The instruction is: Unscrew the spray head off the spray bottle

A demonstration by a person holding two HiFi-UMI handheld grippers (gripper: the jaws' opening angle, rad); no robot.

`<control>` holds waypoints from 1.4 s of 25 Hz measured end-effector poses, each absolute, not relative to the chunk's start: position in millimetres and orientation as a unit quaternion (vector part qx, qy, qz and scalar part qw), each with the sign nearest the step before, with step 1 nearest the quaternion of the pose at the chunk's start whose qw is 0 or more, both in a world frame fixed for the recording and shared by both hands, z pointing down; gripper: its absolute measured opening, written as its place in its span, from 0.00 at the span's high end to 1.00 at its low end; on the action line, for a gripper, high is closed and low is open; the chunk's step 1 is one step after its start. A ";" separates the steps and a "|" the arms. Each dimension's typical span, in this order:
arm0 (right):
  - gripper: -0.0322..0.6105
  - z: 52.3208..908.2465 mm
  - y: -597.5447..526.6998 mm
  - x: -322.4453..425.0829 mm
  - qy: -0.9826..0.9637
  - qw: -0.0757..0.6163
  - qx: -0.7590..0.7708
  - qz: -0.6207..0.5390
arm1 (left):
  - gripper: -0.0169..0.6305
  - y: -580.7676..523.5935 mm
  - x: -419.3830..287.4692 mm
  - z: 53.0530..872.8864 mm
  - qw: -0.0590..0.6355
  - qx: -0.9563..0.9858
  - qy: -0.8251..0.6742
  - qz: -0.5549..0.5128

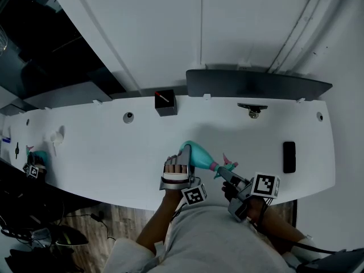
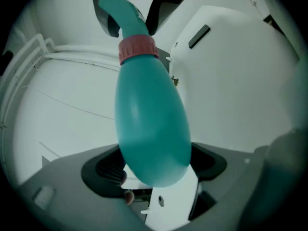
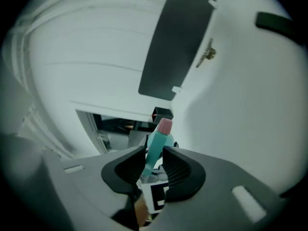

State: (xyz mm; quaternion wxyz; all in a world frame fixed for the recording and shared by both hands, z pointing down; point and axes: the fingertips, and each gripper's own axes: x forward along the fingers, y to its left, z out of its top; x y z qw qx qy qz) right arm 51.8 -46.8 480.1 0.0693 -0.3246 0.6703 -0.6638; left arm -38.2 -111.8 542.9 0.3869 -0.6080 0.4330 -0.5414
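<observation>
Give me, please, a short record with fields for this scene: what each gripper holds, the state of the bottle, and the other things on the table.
Held object: teal plastic spray bottle, between both grippers over the near edge of the white table
Left gripper: shut on the bottle's rounded body
Right gripper: shut on the teal spray head
Collar: pink ring, still on the neck
Also on table: flat black phone; small black box at the rear edge

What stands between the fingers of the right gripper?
The teal spray head of the spray bottle, gripped by the right gripper's fingers; the right gripper view shows it.
</observation>
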 end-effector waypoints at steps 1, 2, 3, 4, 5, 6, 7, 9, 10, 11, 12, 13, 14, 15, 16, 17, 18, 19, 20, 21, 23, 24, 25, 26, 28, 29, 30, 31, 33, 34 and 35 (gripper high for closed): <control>0.78 477.7 -45.3 46.8 0.710 0.035 -0.314 -0.629 | 0.35 -110.3 -38.4 545.5 0.380 -0.615 0.430 -0.541; 0.79 476.1 -43.1 43.2 0.760 -0.014 -0.304 -0.575 | 0.35 -108.5 -37.9 547.1 0.373 -0.621 0.427 -0.540; 0.79 475.1 -40.6 41.2 0.813 -0.079 -0.296 -0.495 | 0.35 -106.0 -36.8 548.9 0.368 -0.629 0.424 -0.538; 0.79 474.5 -38.5 40.9 0.862 -0.157 -0.288 -0.386 | 0.35 -103.1 -34.7 551.5 0.361 -0.638 0.419 -0.536; 0.79 474.2 -37.0 41.8 0.895 -0.242 -0.279 -0.251 | 0.35 -100.3 -32.0 554.2 0.355 -0.646 0.415 -0.533; 0.81 474.5 -35.5 42.9 0.904 -0.323 -0.262 -0.101 | 0.35 -98.1 -29.4 556.7 0.347 -0.654 0.412 -0.531; 0.81 475.8 -33.7 43.5 0.888 -0.392 -0.235 0.051 | 0.35 -96.4 -27.5 559.0 0.340 -0.659 0.411 -0.530; 0.82 480.8 -28.9 43.3 0.817 -0.470 -0.177 0.284 | 0.35 -94.0 -25.9 564.1 0.328 -0.665 0.411 -0.530; 0.82 482.9 -26.6 42.6 0.790 -0.482 -0.158 0.343 | 0.35 -93.3 -25.9 565.2 0.325 -0.665 0.413 -0.530; 0.82 483.8 -24.5 41.8 0.780 -0.484 -0.149 0.368 | 0.35 -92.9 -26.2 565.4 0.323 -0.666 0.414 -0.530; 0.82 483.8 -22.8 41.1 0.781 -0.481 -0.148 0.370 | 0.35 -92.3 -26.3 565.3 0.322 -0.666 0.415 -0.529; 0.82 483.5 -21.6 40.7 0.785 -0.477 -0.150 0.365 | 0.35 -91.6 -26.5 565.3 0.322 -0.666 0.416 -0.529; 0.82 483.3 -21.2 40.4 0.788 -0.474 -0.154 0.362 | 0.35 -91.1 -26.9 565.4 0.322 -0.666 0.416 -0.529; 0.82 483.3 -21.9 40.1 0.789 -0.472 -0.158 0.360 | 0.35 -91.1 -27.4 565.2 0.322 -0.666 0.416 -0.529; 0.82 483.1 -23.2 39.8 0.790 -0.469 -0.163 0.358 | 0.35 -91.6 -28.1 564.6 0.322 -0.665 0.418 -0.528; 0.81 482.6 -24.7 39.5 0.795 -0.464 -0.170 0.352 | 0.35 -92.5 -28.6 563.7 0.321 -0.666 0.420 -0.527; 0.81 481.9 -25.3 39.4 0.806 -0.454 -0.176 0.337 | 0.35 -93.5 -28.8 562.3 0.318 -0.667 0.423 -0.524; 0.76 481.1 -24.0 39.7 0.824 -0.440 -0.181 0.307 | 0.35 -94.7 -29.0 560.3 0.315 -0.669 0.428 -0.520; 0.59 479.9 -21.1 40.9 0.849 -0.420 -0.186 0.260 | 0.35 -95.9 -29.6 557.8 0.314 -0.669 0.434 -0.516; 0.47 477.6 -17.4 43.0 0.877 -0.394 -0.194 0.195 | 0.35 -97.3 -30.7 555.1 0.314 -0.667 0.441 -0.512; 0.37 467.8 -10.4 49.2 0.925 -0.314 -0.213 0.021 | 0.35 -100.3 -33.0 550.7 0.316 -0.664 0.450 -0.506; 0.37 460.0 -8.2 52.2 0.938 -0.254 -0.220 -0.089 | 0.35 -101.9 -34.1 549.0 0.319 -0.662 0.452 -0.506; 0.36 450.8 -8.0 54.9 0.935 -0.179 -0.220 -0.211 | 0.35 -103.2 -34.9 547.6 0.323 -0.659 0.452 -0.506; 0.33 442.4 -10.9 58.1 0.912 -0.096 -0.218 -0.335 | 0.35 -104.2 -35.4 546.6 0.329 -0.656 0.451 -0.508; 0.32 437.1 -25.1 67.2 0.810 0.061 -0.218 -0.541 | 0.35 -105.8 -35.7 545.0 0.343 -0.650 0.449 -0.509; 0.32 442.0 -33.1 71.5 0.751 0.115 -0.226 -0.610 | 0.35 -106.8 -35.4 543.8 0.349 -0.647 0.449 -0.508; 0.32 451.8 -39.3 74.4 0.701 0.145 -0.240 -0.656 | 0.35 -107.6 -34.6 542.5 0.355 -0.645 0.449 -0.507; 0.32 464.3 -42.6 75.7 0.663 0.155 -0.257 -0.686 | 0.35 -107.9 -33.2 541.6 0.358 -0.644 0.448 -0.506; 0.48 483.4 -42.3 72.4 0.621 0.148 -0.280 -0.717 | 0.35 -107.0 -29.8 541.9 0.361 -0.643 0.443 -0.510; 0.56 486.5 -40.9 68.2 0.618 0.139 -0.283 -0.721 | 0.35 -106.5 -29.0 542.8 0.364 -0.641 0.439 -0.514; 0.61 486.9 -40.3 63.9 0.624 0.128 -0.284 -0.717 | 0.35 -106.1 -29.3 544.3 0.366 -0.638 0.435 -0.519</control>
